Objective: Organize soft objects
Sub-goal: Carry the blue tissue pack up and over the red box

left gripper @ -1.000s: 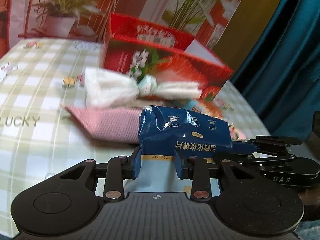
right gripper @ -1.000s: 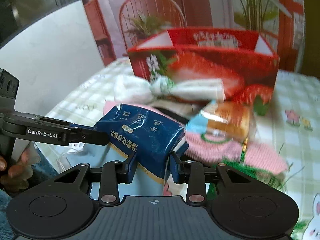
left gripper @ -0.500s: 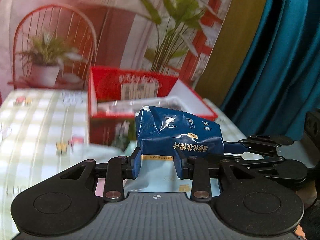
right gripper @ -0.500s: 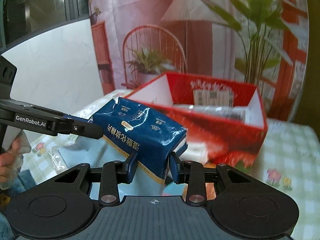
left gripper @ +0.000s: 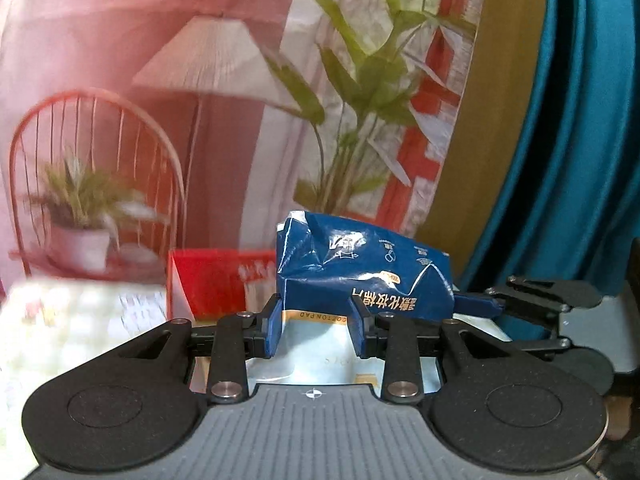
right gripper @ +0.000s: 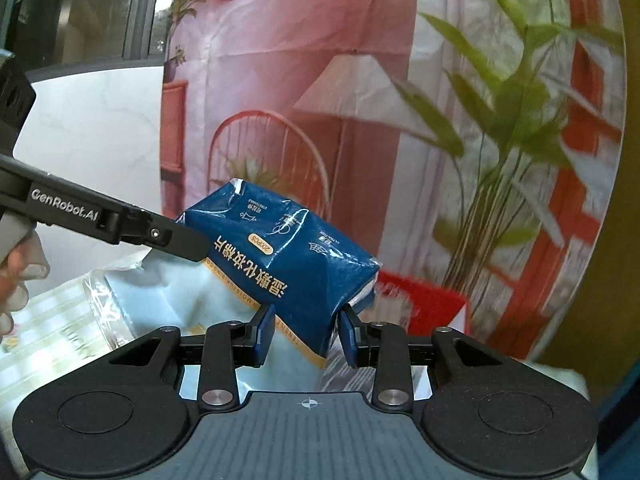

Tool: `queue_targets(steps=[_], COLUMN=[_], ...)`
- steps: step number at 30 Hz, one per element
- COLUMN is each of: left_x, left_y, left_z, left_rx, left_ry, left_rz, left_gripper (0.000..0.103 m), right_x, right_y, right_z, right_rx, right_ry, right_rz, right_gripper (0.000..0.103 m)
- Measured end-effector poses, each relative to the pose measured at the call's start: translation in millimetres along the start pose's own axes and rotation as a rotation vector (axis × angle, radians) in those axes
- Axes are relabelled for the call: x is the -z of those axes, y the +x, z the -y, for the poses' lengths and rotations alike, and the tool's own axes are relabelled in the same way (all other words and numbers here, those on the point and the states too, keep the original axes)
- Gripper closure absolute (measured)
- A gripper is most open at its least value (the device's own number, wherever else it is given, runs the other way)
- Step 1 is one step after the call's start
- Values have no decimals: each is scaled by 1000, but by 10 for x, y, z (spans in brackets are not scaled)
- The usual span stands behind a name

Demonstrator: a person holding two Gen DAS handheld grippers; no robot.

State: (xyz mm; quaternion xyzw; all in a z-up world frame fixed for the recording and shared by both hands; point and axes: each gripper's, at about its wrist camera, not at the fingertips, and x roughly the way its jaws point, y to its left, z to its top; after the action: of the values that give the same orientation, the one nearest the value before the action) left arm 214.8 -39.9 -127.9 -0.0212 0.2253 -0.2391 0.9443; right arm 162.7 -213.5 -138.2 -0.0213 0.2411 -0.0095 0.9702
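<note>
A blue and pale cotton pad pack point(left gripper: 360, 276) hangs in the air between both grippers. My left gripper point(left gripper: 316, 330) is shut on the pack's pale end. In the right wrist view the same cotton pad pack point(right gripper: 280, 264) is pinched at its other end by my right gripper point(right gripper: 306, 338). The right gripper's blue finger point(left gripper: 476, 306) reaches in from the right of the left wrist view, and the left gripper's arm point(right gripper: 120, 224) crosses the right wrist view from the left. Behind and below the pack lies the red box point(left gripper: 208, 280), mostly hidden.
A checked tablecloth point(left gripper: 80, 320) covers the table at lower left. A printed backdrop point(left gripper: 208, 80) with a lamp, chair and plants fills the back. A teal curtain point(left gripper: 560, 160) hangs at right. A person's hand point(right gripper: 16, 276) holds the left gripper's handle.
Both grippers have risen together with the pack and moved toward the red box. The pile of soft things on the table has dropped out of view, and only the box's top shows.
</note>
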Motion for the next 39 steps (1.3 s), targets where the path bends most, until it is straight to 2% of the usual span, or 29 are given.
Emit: queue_targets(steps=[3, 6, 9, 13, 18, 27, 32, 39], left_x=[-117, -222, -261, -205, -59, 219, 324, 379], left_y=[136, 299, 475, 699, 990, 1326, 1424, 1505], left_z=[17, -33, -119, -235, -403, -506, -524, -511], left_rx=[-30, -37, -32, -39, -41, -63, -72, -81], left_ry=[43, 33, 0, -26, -67, -59, -49, -30], left_rz=[29, 40, 23, -20, -118, -294, -359, -401], left_gripper=[67, 67, 67, 67, 67, 67, 67, 67], right_x=[-100, -182, -223, -217, -109, 106, 172, 212], right_y=[142, 305, 478, 729, 1030, 1415, 1530, 1677], right_z=[49, 102, 175, 241, 296, 352, 364, 437], right_rx=[30, 65, 94, 121, 108, 54, 35, 18], right_ry=[-34, -70, -106, -127, -116, -21, 40, 116], right_rz=[33, 66, 97, 83, 6, -190, -272, -372], right_gripper=[71, 71, 71, 72, 72, 72, 73, 73])
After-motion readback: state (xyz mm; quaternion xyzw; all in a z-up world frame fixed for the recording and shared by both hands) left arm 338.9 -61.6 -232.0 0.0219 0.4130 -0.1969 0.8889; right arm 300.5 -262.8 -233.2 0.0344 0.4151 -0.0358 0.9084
